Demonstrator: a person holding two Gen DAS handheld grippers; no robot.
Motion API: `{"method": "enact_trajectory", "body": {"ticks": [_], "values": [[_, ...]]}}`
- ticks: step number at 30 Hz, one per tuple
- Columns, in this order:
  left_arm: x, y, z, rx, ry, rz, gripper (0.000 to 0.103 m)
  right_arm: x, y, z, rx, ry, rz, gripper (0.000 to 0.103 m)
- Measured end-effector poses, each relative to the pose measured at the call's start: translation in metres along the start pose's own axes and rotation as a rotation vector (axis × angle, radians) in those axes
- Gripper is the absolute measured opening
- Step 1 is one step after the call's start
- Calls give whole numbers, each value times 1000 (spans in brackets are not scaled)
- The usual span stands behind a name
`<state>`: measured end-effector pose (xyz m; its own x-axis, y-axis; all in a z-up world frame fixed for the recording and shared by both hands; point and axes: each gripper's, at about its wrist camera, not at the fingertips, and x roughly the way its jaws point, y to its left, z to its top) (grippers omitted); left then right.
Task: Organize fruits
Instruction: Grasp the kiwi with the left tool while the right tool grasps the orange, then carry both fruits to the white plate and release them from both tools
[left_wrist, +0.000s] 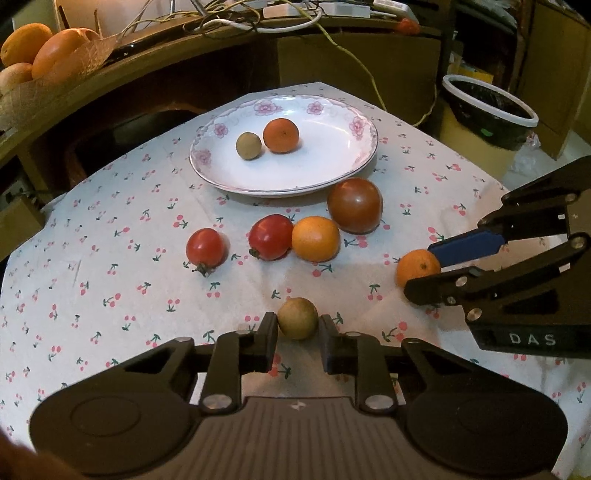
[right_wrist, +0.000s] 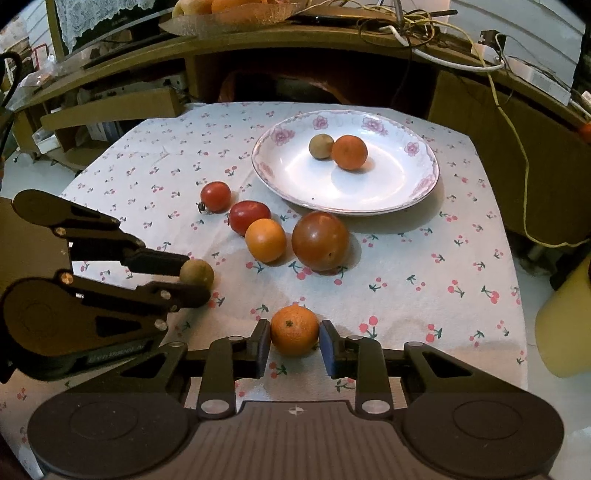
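both grippers closed around fruit on the cherry-print cloth

the left gripper (left_wrist: 298, 334) has its jaws set against either side of a small round olive-brown fruit (left_wrist: 297, 318), which sits on the white cherry-print tablecloth (left_wrist: 110, 266) at the near edge. the right gripper (right_wrist: 294, 341) grasps a small orange mandarin (right_wrist: 294, 335) the same way, its pads pressed to both flanks; the mandarin rests on the cloth.

the white floral-rimmed ceramic plate (left_wrist: 332, 166) lies at the far side of the cloth and holds a second olive-brown fruit (left_wrist: 248, 146) touching a second mandarin (left_wrist: 281, 135).

between plate and grippers lie two red tomatoes (left_wrist: 205, 248), a round orange fruit (left_wrist: 316, 239) touching one of them, and a large dark reddish-brown tomato (left_wrist: 354, 205) just beside the plate.

a black bin with a white rim (left_wrist: 489, 110) stands off the table's right.
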<state>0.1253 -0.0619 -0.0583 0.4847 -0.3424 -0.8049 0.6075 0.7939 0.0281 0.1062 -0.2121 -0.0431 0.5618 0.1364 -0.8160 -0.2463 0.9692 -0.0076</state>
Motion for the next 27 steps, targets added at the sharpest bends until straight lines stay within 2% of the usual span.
{"method": "enact_trajectory", "body": {"ticks": [6, 14, 27], "values": [[4, 7, 2, -54, -11, -19, 30, 1, -2, 2, 8, 5, 5, 28], [1, 3, 7, -29, -24, -1, 29, 0, -2, 5, 14, -9, -2, 28], [-5, 11, 51, -9, -116, 45, 29, -11, -19, 36, 38, -112, -34, 28]]}}
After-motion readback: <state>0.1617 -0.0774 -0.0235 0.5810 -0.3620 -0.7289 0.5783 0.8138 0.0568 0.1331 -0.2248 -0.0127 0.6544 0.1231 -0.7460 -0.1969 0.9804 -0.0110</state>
